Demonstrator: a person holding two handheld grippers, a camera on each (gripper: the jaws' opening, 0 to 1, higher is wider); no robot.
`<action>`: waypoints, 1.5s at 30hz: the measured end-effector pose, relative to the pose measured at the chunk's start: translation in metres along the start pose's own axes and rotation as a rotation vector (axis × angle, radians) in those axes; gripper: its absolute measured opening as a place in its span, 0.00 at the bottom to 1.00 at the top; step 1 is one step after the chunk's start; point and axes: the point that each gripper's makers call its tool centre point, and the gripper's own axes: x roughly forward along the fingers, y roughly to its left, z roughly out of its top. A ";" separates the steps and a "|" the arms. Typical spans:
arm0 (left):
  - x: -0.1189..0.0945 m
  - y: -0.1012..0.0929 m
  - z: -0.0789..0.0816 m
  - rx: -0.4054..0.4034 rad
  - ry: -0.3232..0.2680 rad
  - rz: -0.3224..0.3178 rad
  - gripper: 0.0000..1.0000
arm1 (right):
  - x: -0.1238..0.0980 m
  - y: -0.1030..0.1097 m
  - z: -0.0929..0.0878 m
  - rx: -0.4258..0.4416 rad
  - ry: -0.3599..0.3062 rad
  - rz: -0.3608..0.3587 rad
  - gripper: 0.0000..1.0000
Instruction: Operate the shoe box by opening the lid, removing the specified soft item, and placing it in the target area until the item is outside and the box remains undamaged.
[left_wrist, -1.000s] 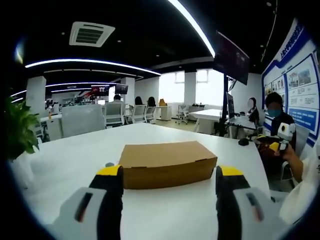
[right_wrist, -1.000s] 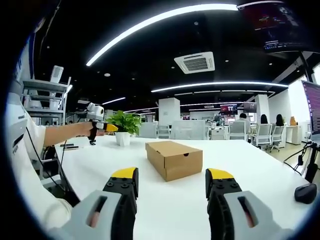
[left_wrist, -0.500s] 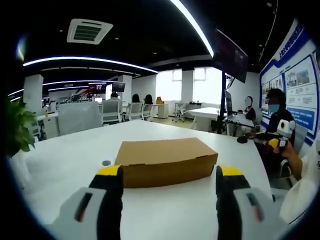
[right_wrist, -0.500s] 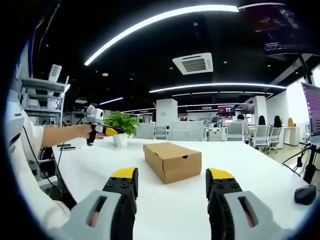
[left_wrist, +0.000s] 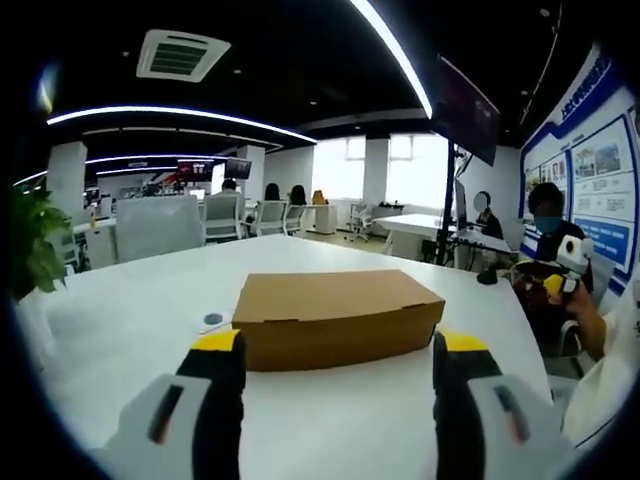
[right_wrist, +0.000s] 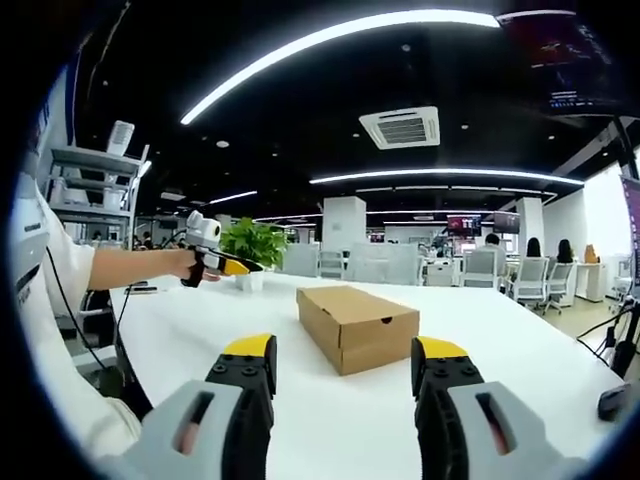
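A closed brown cardboard shoe box (left_wrist: 335, 315) lies flat on the white table (left_wrist: 130, 330), its lid down. In the left gripper view my left gripper (left_wrist: 340, 345) is open, its yellow-tipped jaws standing on either side of the box's long side, a short way in front of it. The right gripper view has the same box (right_wrist: 358, 318) end-on, farther off, with my right gripper (right_wrist: 345, 350) open and nothing between its jaws. The left gripper (right_wrist: 215, 255) also appears at the left there, held in a hand. The soft item is hidden inside the box.
A potted plant (right_wrist: 255, 245) stands at the table's far corner, by the left hand. A small round object (left_wrist: 212, 320) lies on the table beside the box. A dark mouse (right_wrist: 612, 400) sits at the right edge. People sit at desks behind.
Both cameras have shifted slightly. The box looks a little larger and wider in the left gripper view. The box itself has not moved and both grippers stay open.
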 end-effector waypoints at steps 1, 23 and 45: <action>0.001 0.001 0.000 0.001 -0.001 0.003 0.80 | 0.001 -0.001 -0.001 0.005 0.002 -0.001 0.55; 0.025 0.034 -0.013 -0.032 -0.018 -0.009 0.79 | 0.022 -0.003 -0.003 -0.005 0.043 -0.013 0.54; 0.062 0.051 -0.016 0.002 0.024 -0.078 0.81 | 0.034 -0.021 0.000 0.025 0.032 -0.036 0.54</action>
